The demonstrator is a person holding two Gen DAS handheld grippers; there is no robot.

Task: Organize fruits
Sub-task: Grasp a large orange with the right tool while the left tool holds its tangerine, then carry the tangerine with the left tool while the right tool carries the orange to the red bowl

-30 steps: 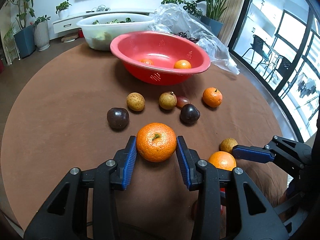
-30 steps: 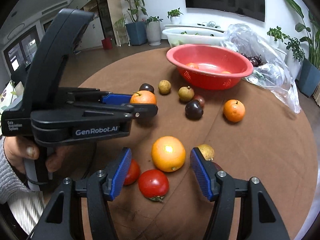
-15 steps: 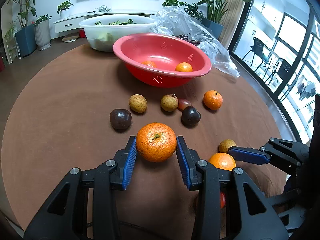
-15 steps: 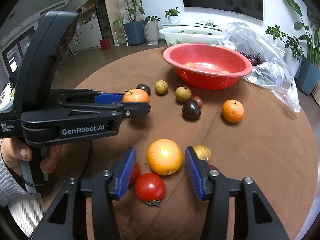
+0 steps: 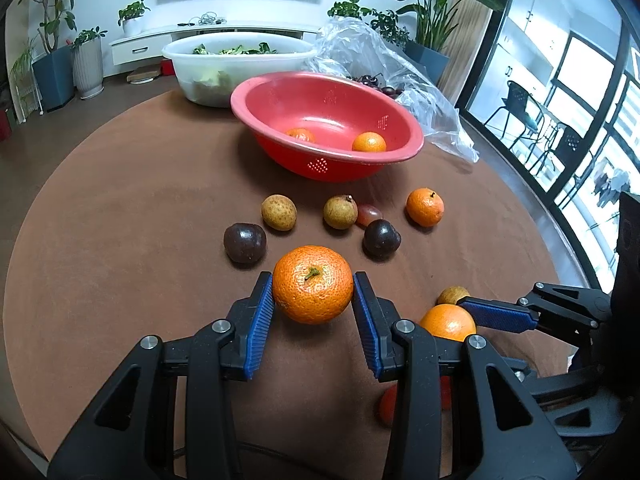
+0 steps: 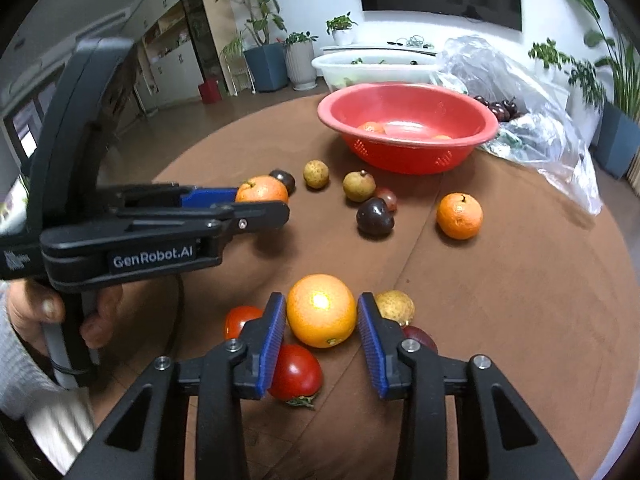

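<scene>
Gripping a mandarin (image 5: pixel 313 283) at its widest girth in the left tool (image 5: pixel 313 304), above the worktop (image 5: pixel 120 216). Closing the right tool (image 6: pixel 322 322) narrowly around an orange (image 6: pixel 321 310) resting on the worktop, contact unclear. Handling likely firm, light, slippery-skinned.

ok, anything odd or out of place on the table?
Nothing damaged or spilled. Only oddity: two red tomatoes sit among the fruit by the right gripper, which brackets a smooth orange. Loose fruit lies scattered before the red plastic colander bowl.

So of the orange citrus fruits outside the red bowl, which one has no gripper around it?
The small stemmed orange mandarin lying alone right of the dark plums; the other two sit between gripper pads.
</scene>
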